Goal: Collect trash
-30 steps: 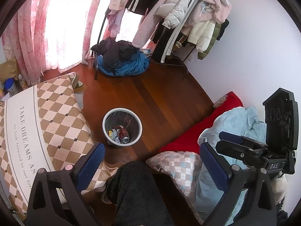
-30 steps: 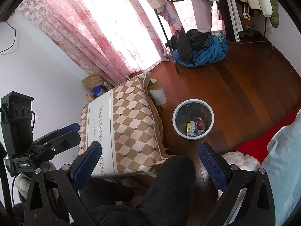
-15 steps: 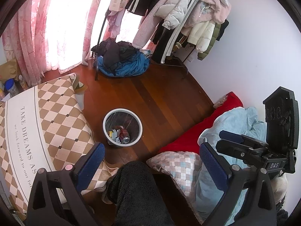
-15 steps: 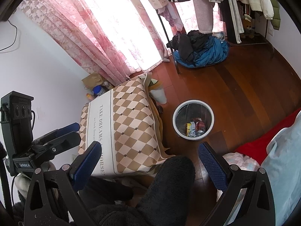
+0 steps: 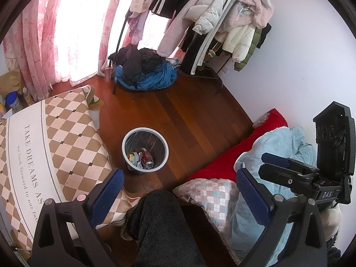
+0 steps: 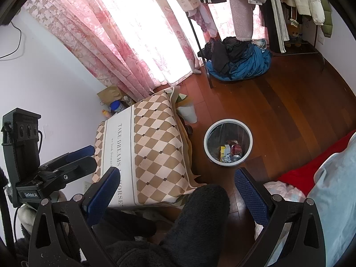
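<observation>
— Where is the trash sitting at this moment?

— It is lying at the bottom of the waste bin (image 5: 126, 141), a round grey bin with a dark liner that is standing on the wooden floor (image 5: 195, 115). A red drink can (image 5: 147, 158) is lying on its side in there, touching a yellow packet (image 5: 133, 156) and some white scraps. In the right wrist view the same bin (image 6: 249, 143) is showing the can (image 6: 236, 151) beside the yellow packet (image 6: 223, 151).

— And what are the grippers doing?

— The left gripper (image 5: 179, 188) is hanging above the floor with its blue-padded fingers (image 5: 252, 194) spread wide and nothing between them. The right gripper (image 6: 176, 188) is doing likewise, its fingers (image 6: 249, 191) standing wide apart and gripping nothing. Both are staying well apart from the bin, which is lying beyond the fingertips.

— What is surrounding the bin?

— A table under a checked tablecloth (image 5: 66, 138) printed with "TAKE DREAMS" is standing just beside it. On the other side, a red blanket (image 5: 233, 155), a light blue duvet (image 5: 278, 146) and a checked pillow (image 5: 213, 197) are lying near it. A person's leg in dark fleece (image 5: 158, 227) is stretching between the fingers at the bottom of the view.

— Anything farther back?

— A blue and black heap of clothes (image 5: 144, 73) is lying under a rack of coats (image 5: 218, 17), next to pink curtains (image 5: 33, 44).
</observation>
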Demonstrator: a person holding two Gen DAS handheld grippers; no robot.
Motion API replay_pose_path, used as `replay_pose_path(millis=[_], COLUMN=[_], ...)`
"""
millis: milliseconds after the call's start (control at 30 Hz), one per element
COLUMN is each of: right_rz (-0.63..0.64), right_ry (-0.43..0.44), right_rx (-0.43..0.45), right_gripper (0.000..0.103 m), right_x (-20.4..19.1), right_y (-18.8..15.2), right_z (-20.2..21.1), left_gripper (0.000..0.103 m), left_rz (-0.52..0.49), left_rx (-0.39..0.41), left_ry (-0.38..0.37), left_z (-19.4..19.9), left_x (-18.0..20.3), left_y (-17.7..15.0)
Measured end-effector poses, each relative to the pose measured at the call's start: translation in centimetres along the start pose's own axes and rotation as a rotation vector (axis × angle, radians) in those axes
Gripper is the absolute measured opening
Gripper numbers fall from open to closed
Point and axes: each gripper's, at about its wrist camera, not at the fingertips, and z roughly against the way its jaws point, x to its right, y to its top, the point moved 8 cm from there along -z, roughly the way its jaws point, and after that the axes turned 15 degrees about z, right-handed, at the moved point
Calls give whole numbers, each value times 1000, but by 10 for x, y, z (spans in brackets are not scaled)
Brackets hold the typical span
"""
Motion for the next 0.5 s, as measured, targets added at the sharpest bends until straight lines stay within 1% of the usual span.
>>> replay_pose_path(millis=[267,500], right_rz=[-1,10], right_ry=[0,6], right_rx=[-2,-13], right_gripper=[103,103], right_x=[0,13], right_y=[0,5], right_z=[0,6], left_gripper=[103,103], left_rz=[3,1], left_rx=[0,-2], left_ry=[-2,-5], left_z=[1,2], left_x=[1,2], left_y=[0,-1])
